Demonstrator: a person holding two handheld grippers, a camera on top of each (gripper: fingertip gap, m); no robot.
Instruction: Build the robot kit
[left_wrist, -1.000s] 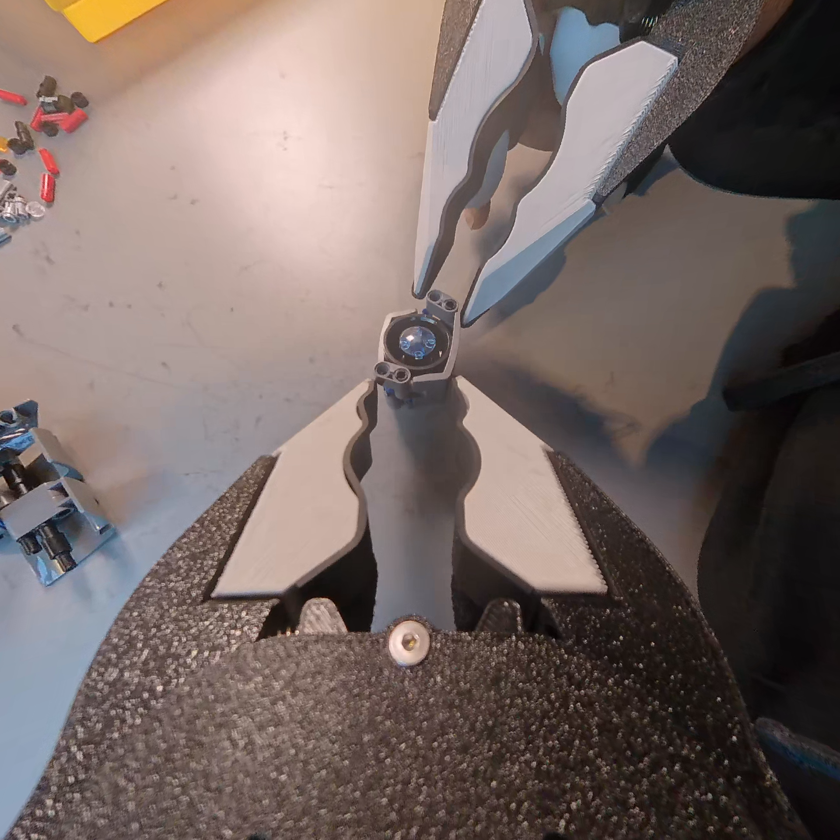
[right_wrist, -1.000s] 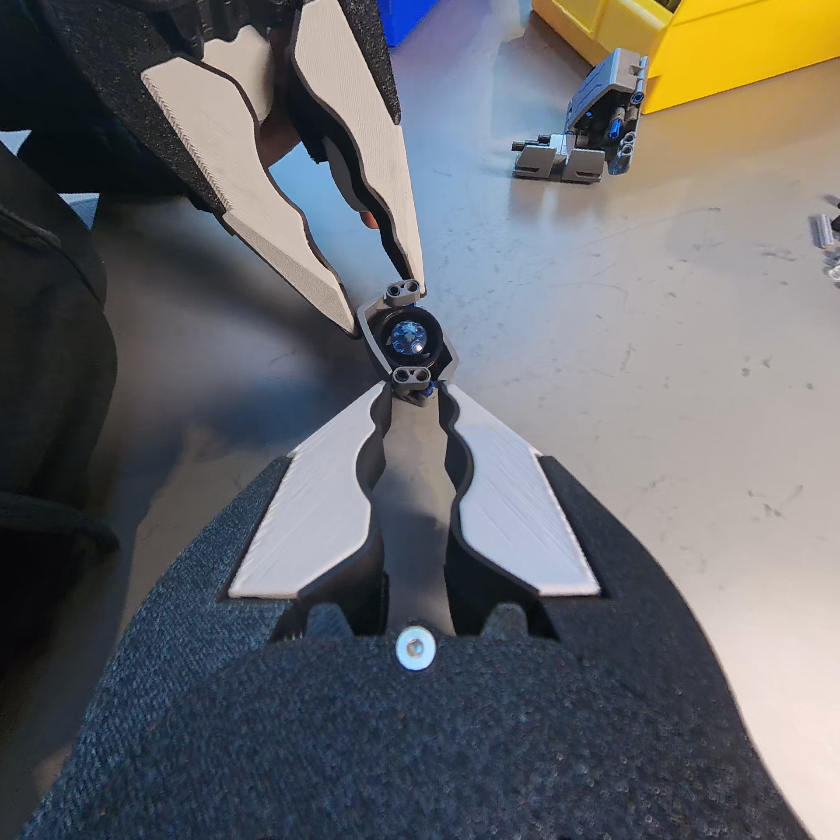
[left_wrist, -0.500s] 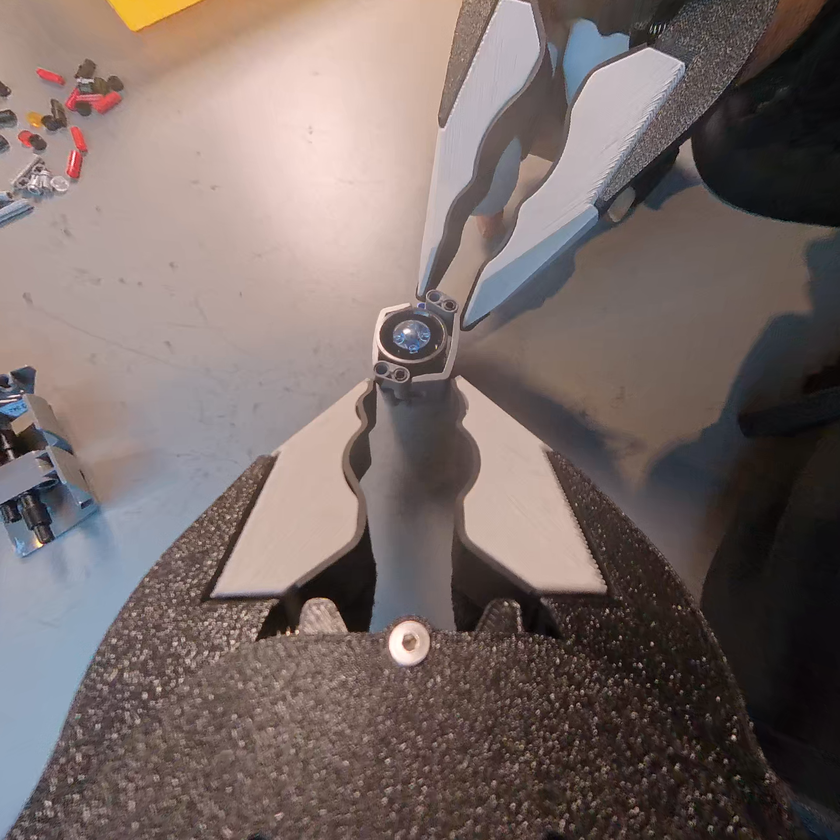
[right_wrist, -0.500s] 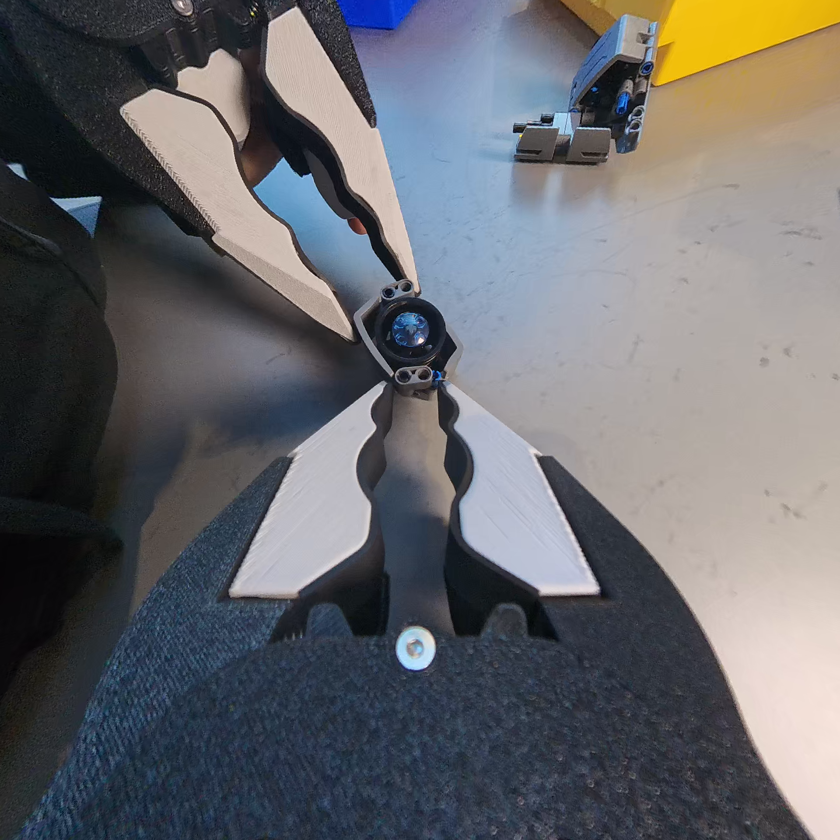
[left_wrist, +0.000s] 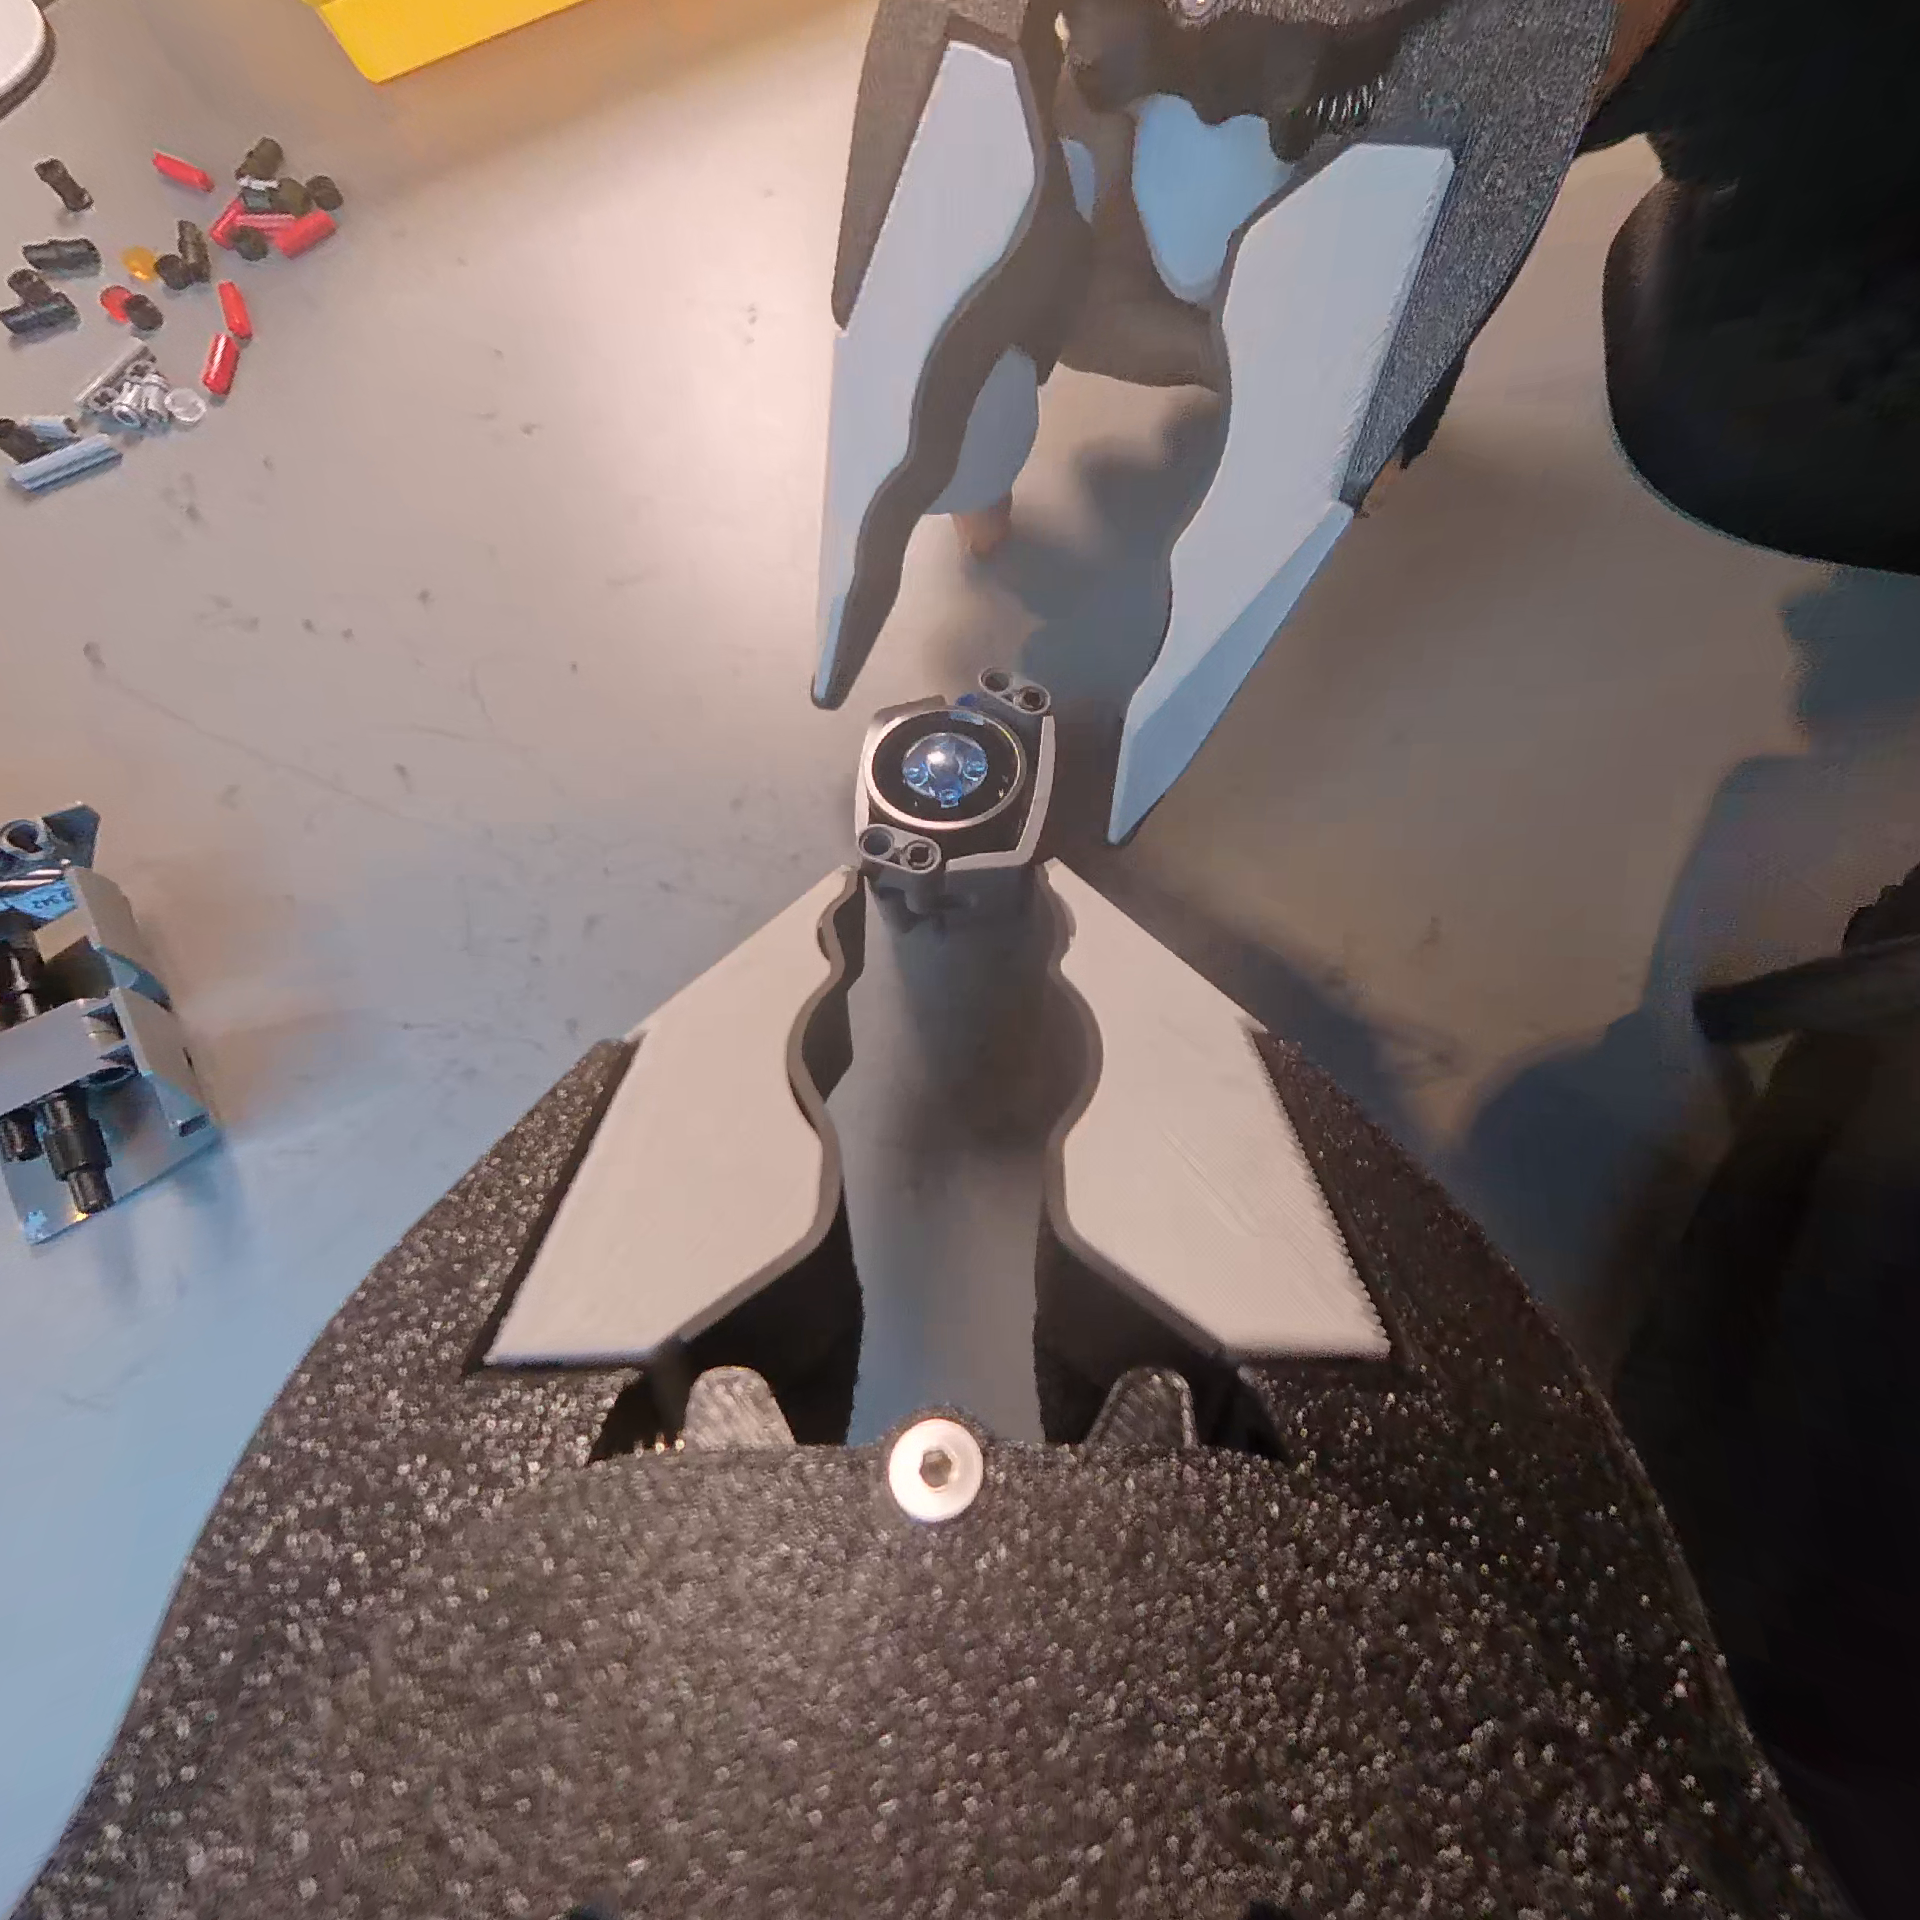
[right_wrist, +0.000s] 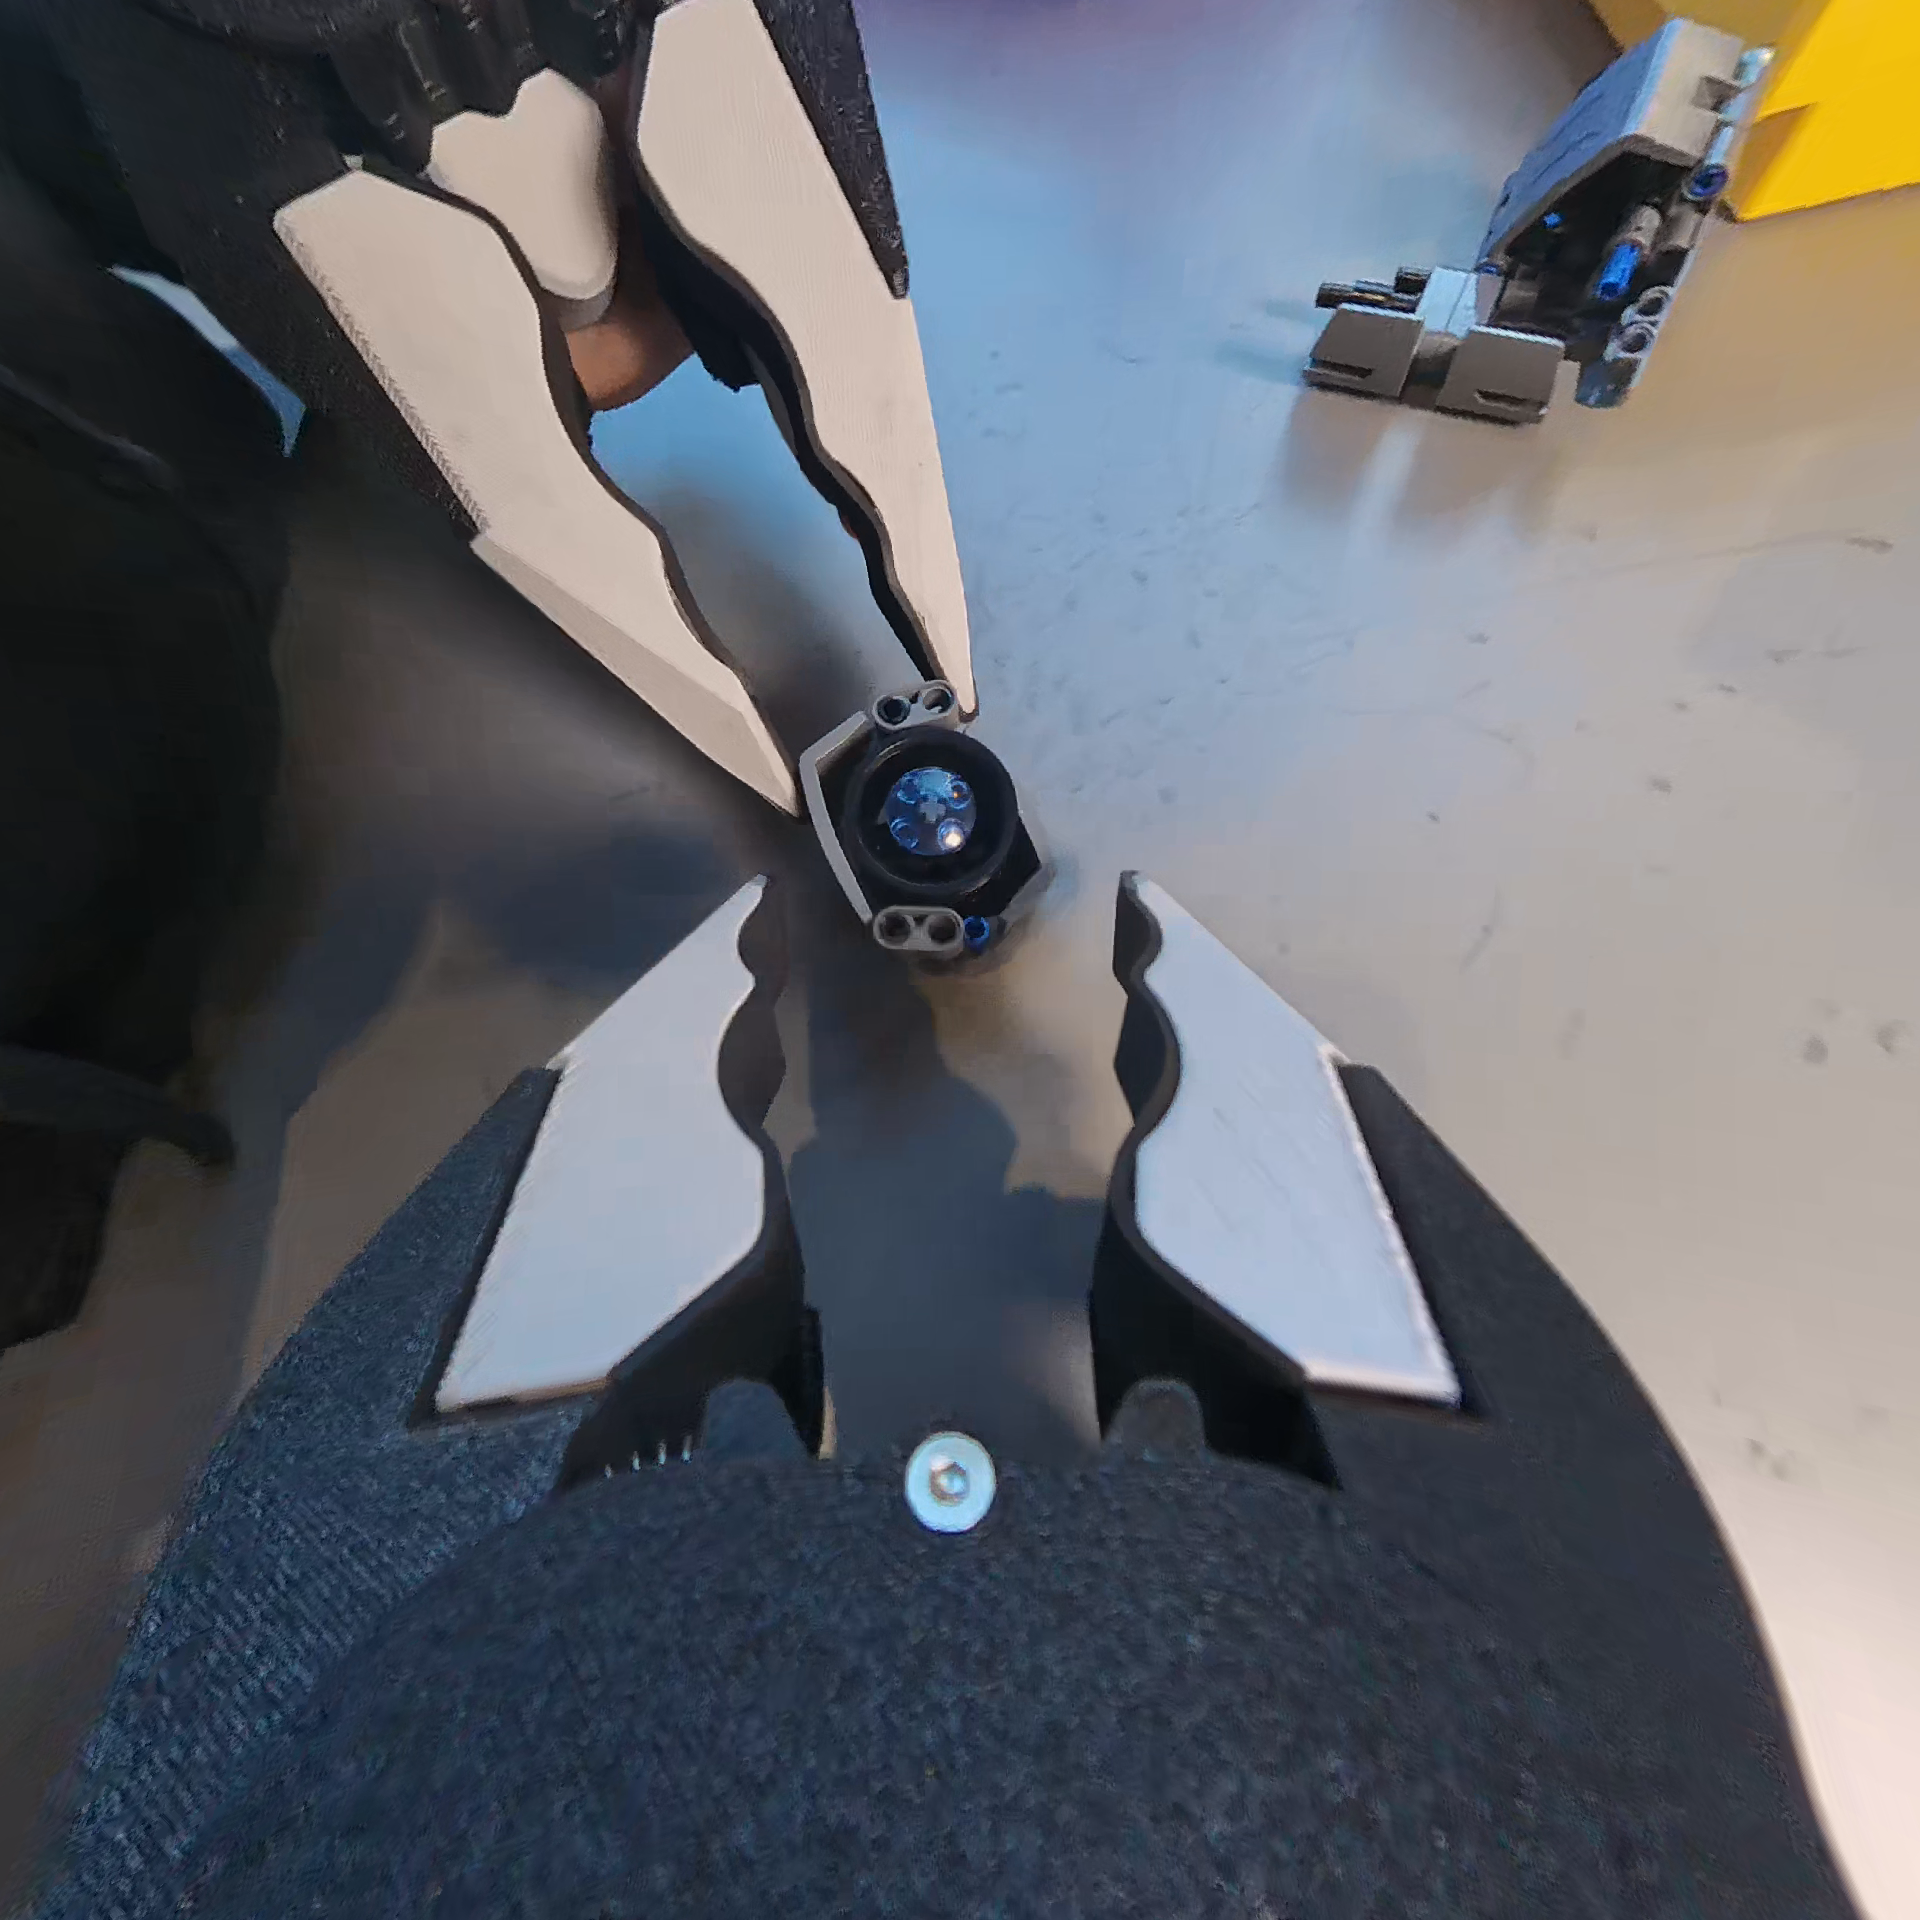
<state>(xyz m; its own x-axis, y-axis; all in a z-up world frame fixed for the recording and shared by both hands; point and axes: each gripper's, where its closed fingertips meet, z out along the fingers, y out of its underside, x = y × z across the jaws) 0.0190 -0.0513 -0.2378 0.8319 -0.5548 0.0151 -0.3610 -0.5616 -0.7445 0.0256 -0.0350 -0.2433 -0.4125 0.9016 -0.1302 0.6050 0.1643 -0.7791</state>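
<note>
A small grey and black brick piece with a round blue lens (left_wrist: 951, 779) is held just above the grey tabletop (left_wrist: 520, 623). My left gripper (left_wrist: 948, 883) is shut on its near end. My right gripper (left_wrist: 977, 758) reaches in from above in the left wrist view, open, with one fingertip on each side of the piece and not touching it. In the right wrist view the same piece (right_wrist: 930, 821) sits just beyond my open right gripper (right_wrist: 940, 883). The left gripper (right_wrist: 873, 753) pinches its far end from the upper left.
Loose red and black pins (left_wrist: 177, 270) lie at the far left, beside a yellow bin (left_wrist: 436, 31). A grey brick assembly (left_wrist: 73, 1060) stands at the left edge; it also shows in the right wrist view (right_wrist: 1538, 260). Dark clothing (right_wrist: 104, 727) fills one side. My left and right fingertips are right by each other. The grey brick assembly (left_wrist: 73, 1060) is about equally far from each gripper, around 15 cm.
My right gripper has opened and let go of the lens piece, and its fingers now stand wide apart. My left gripper still holds the piece.
</note>
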